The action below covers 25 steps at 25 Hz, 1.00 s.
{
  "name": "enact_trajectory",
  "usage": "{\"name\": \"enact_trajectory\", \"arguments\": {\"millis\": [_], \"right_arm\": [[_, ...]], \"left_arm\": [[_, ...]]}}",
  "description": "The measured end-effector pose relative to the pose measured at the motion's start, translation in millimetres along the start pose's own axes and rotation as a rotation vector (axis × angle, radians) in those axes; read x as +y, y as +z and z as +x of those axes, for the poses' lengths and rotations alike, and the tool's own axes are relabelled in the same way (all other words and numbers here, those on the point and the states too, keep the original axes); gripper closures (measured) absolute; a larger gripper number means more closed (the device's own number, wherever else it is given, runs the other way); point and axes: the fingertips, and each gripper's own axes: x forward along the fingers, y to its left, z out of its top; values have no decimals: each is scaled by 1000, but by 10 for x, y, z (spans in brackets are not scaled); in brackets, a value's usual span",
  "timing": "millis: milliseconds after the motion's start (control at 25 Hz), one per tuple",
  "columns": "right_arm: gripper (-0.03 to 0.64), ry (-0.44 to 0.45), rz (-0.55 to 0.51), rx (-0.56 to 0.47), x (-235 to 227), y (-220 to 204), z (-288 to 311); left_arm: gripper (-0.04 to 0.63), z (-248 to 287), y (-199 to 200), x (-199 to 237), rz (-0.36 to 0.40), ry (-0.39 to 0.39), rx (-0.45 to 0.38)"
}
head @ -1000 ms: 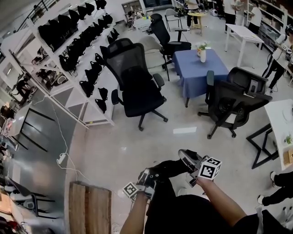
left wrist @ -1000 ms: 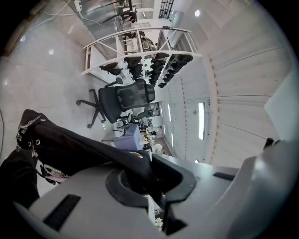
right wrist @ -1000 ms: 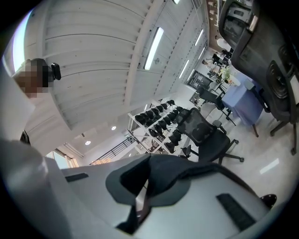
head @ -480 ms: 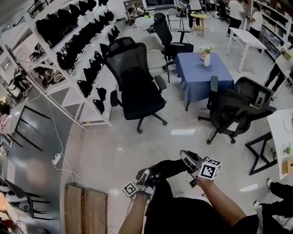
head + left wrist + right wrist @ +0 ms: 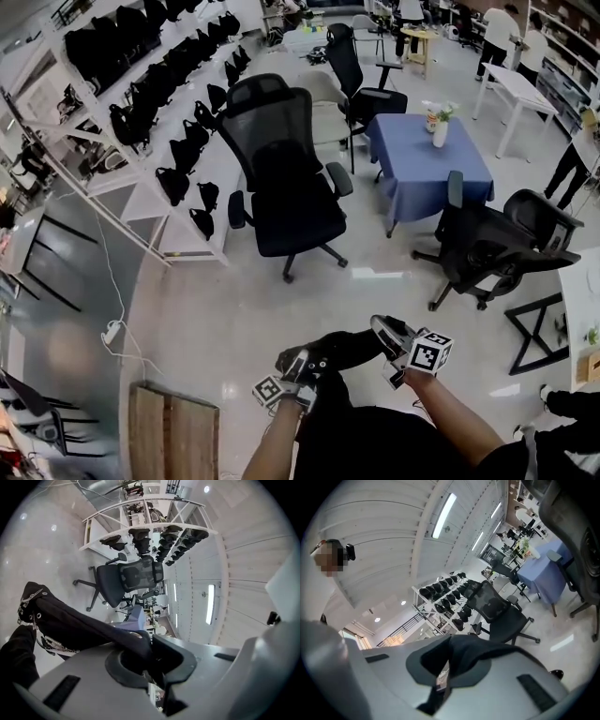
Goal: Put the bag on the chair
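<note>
The black fabric bag (image 5: 342, 349) hangs slung between my two grippers, up off the pale glossy floor (image 5: 234, 309) and close in front of me. My left gripper (image 5: 298, 367) has its jaws pinched tight on a fold of the bag's dark material (image 5: 70, 620), and a length of metal chain (image 5: 54, 644) dangles from the bag beside it. My right gripper (image 5: 382, 330) is clamped just as tightly on another fold of the same bag (image 5: 476, 651), with the cloth bunched between the closed jaws. The black mesh-backed office chair (image 5: 286, 178) stands on the floor ahead, well apart from the bag. It sits between the white shelving rack of black bags (image 5: 141, 103) and the blue-clothed table (image 5: 427, 159).
</note>
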Motion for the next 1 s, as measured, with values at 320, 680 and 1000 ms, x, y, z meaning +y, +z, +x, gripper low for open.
{"name": "enact_trajectory", "arguments": {"millis": [320, 680, 1000], "right_arm": [[618, -29, -30, 4, -193, 429, 798], [618, -69, -16, -51, -301, 871, 1578], [618, -99, -67, -57, -343, 1020, 2091]], "left_arm": [[566, 517, 680, -23, -41, -7, 13], [566, 1021, 1435, -219, -71, -60, 53], [566, 1364, 2023, -264, -58, -90, 108]]}}
